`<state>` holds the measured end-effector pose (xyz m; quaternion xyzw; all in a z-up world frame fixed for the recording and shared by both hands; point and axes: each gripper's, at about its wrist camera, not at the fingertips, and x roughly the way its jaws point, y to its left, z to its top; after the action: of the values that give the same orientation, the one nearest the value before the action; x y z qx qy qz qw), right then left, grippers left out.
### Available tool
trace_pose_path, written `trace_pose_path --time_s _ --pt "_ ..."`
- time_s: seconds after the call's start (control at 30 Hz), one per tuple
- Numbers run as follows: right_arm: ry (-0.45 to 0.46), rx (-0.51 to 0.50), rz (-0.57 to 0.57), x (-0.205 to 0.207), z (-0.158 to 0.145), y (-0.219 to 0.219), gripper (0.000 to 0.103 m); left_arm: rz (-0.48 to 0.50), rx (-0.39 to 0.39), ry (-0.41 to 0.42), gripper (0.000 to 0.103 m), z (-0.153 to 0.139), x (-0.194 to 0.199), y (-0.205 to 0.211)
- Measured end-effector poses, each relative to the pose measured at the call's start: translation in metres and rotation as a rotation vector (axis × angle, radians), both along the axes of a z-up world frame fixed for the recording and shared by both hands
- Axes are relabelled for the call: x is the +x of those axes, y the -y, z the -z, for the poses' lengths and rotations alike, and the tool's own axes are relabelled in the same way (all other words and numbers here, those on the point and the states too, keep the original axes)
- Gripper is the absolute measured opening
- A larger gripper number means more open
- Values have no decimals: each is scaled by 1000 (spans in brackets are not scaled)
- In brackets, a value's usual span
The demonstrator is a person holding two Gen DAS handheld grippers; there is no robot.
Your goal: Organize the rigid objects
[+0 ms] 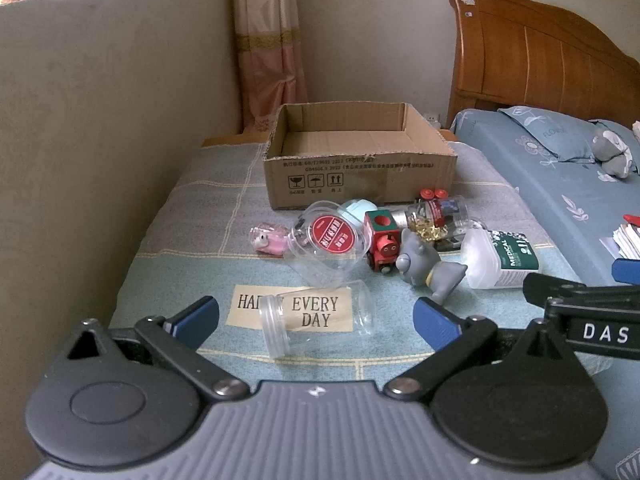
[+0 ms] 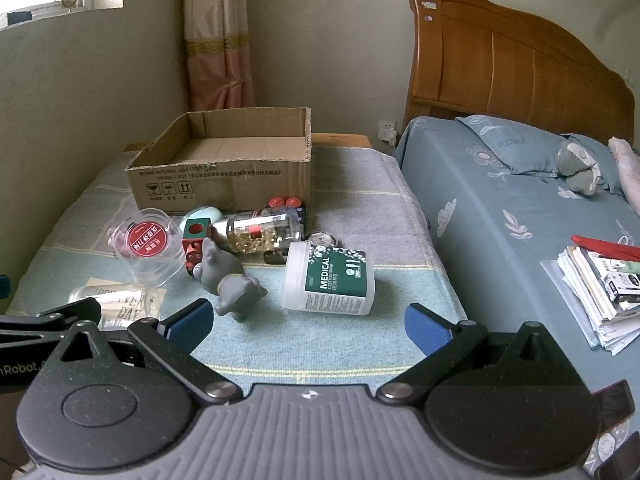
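Observation:
An open cardboard box (image 1: 360, 172) (image 2: 224, 176) stands at the back of a cloth-covered table. In front of it lie a clear jar with a red label (image 1: 328, 246) (image 2: 146, 244), a small clear jar (image 1: 316, 322), a red toy train (image 1: 384, 244), a grey toy animal (image 1: 424, 266) (image 2: 228, 280), a jar of gold pins (image 1: 436, 216) (image 2: 264, 232), a white medical swab tub (image 1: 500, 258) (image 2: 330, 282) and a pink toy (image 1: 268, 240). My left gripper (image 1: 316, 320) is open around the small clear jar, low over the table. My right gripper (image 2: 308, 322) is open and empty, just short of the swab tub.
A bed with a blue sheet (image 2: 500, 208) and wooden headboard (image 2: 520, 72) lies on the right, with a stack of papers (image 2: 600, 280) on it. A wall (image 1: 100, 140) runs along the table's left side. A curtain (image 1: 268, 40) hangs behind the box.

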<state>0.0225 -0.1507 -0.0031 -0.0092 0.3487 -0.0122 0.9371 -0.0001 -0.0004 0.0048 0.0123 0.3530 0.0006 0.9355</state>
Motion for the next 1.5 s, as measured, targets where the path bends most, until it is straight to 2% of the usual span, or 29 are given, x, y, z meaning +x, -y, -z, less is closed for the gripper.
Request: trace_pose_path --time_s 0.83,1.17,1.4,1.5 --pt "3 -16 8 1 0 0 103 1 2 5 102 2 1 0" --pt "3 -19 -13 8 5 0 103 47 -12 8 102 6 10 0" --pt "-7 -17 -25 18 12 5 103 94 20 3 102 17 26 0" --pt "-12 -12 -26 23 15 9 103 117 58 -19 102 27 38 4"
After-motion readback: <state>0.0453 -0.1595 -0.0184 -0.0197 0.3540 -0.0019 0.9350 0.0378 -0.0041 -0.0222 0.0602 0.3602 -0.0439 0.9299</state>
